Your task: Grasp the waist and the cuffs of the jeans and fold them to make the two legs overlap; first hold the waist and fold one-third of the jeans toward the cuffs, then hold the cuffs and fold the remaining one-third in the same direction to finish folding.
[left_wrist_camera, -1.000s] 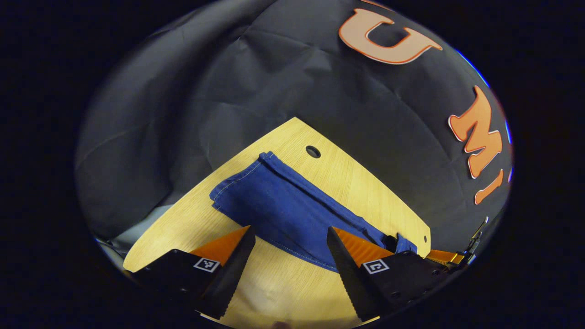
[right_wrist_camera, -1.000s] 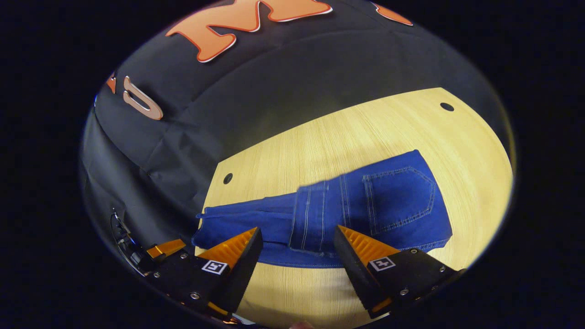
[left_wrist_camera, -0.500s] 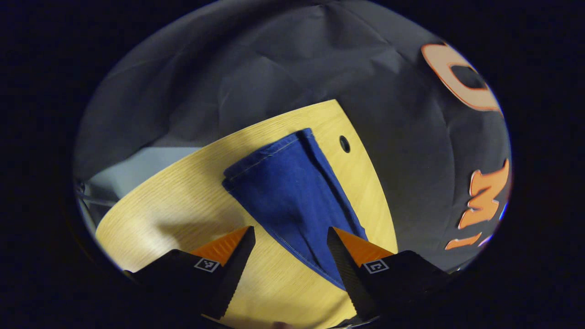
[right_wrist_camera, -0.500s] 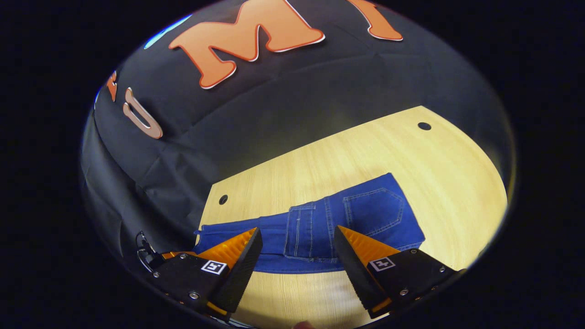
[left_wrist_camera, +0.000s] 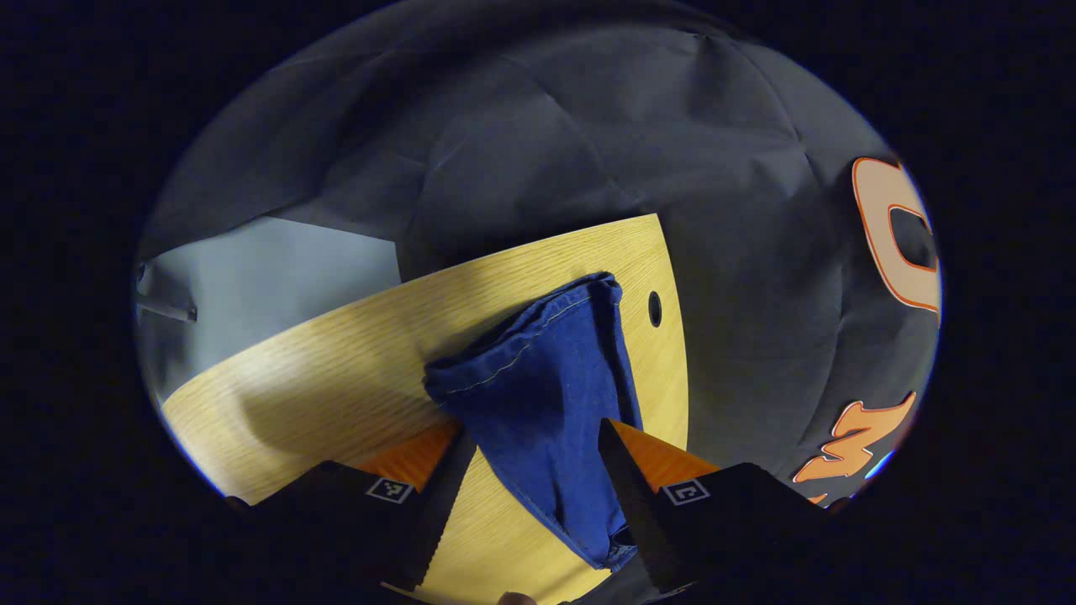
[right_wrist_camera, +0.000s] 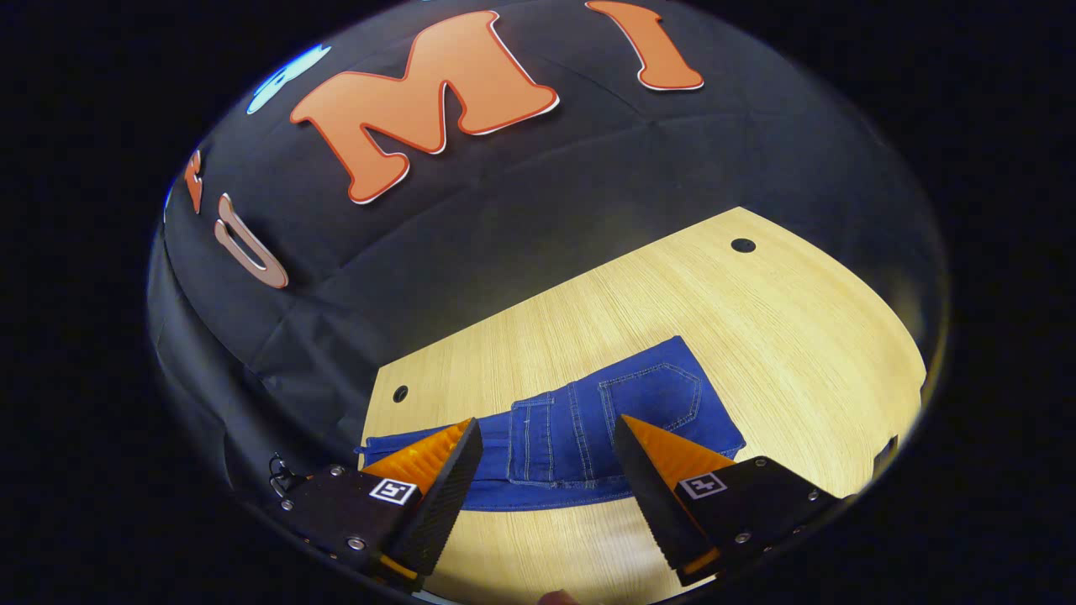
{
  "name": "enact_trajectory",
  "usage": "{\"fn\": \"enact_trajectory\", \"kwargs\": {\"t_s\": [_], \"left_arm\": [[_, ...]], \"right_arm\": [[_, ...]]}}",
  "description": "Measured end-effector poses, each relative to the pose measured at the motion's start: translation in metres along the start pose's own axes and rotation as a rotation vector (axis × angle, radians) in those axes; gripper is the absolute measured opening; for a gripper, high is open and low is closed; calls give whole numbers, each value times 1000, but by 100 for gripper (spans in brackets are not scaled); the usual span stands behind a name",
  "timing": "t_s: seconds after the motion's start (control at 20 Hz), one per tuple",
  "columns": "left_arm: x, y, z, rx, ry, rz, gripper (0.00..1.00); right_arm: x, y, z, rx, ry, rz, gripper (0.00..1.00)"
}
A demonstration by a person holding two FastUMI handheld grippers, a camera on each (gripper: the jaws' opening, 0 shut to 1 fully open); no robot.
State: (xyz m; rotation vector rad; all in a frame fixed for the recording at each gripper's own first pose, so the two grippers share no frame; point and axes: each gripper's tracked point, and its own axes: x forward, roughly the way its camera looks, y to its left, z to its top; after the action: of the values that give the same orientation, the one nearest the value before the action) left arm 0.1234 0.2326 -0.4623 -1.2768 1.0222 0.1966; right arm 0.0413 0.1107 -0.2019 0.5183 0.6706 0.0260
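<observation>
Blue jeans (left_wrist_camera: 538,361) lie on the wooden table (left_wrist_camera: 336,353), legs overlapped. In the left gripper view the cuff end (left_wrist_camera: 521,332) points away from me and the leg runs back between the fingers of my left gripper (left_wrist_camera: 534,433), which is open just over the cloth. In the right gripper view the jeans (right_wrist_camera: 580,420) show the waist part folded over the legs, back pocket (right_wrist_camera: 651,395) facing up. My right gripper (right_wrist_camera: 546,470) hangs open above the near edge of that fold, holding nothing.
The table (right_wrist_camera: 756,336) has small round holes (right_wrist_camera: 743,245) near its far corners (left_wrist_camera: 655,308). The black cloth wall stands right behind the table. A patch of grey floor (left_wrist_camera: 269,286) shows past the table's left edge.
My left gripper has swung round toward the cuff end, and the leg now lies between its fingers. My right gripper has drawn back from the folded waist, still open.
</observation>
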Motion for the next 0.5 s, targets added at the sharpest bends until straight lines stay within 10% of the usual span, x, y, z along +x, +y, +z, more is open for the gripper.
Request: {"fn": "enact_trajectory", "kwargs": {"t_s": [0.4, 0.5], "left_arm": [[34, -14, 0, 48, -22, -6, 74], [36, -1, -1, 26, -15, 29, 35]], "right_arm": [[-20, -23, 0, 55, -5, -18, 98], [-23, -35, 2, 68, -10, -38, 98]]}}
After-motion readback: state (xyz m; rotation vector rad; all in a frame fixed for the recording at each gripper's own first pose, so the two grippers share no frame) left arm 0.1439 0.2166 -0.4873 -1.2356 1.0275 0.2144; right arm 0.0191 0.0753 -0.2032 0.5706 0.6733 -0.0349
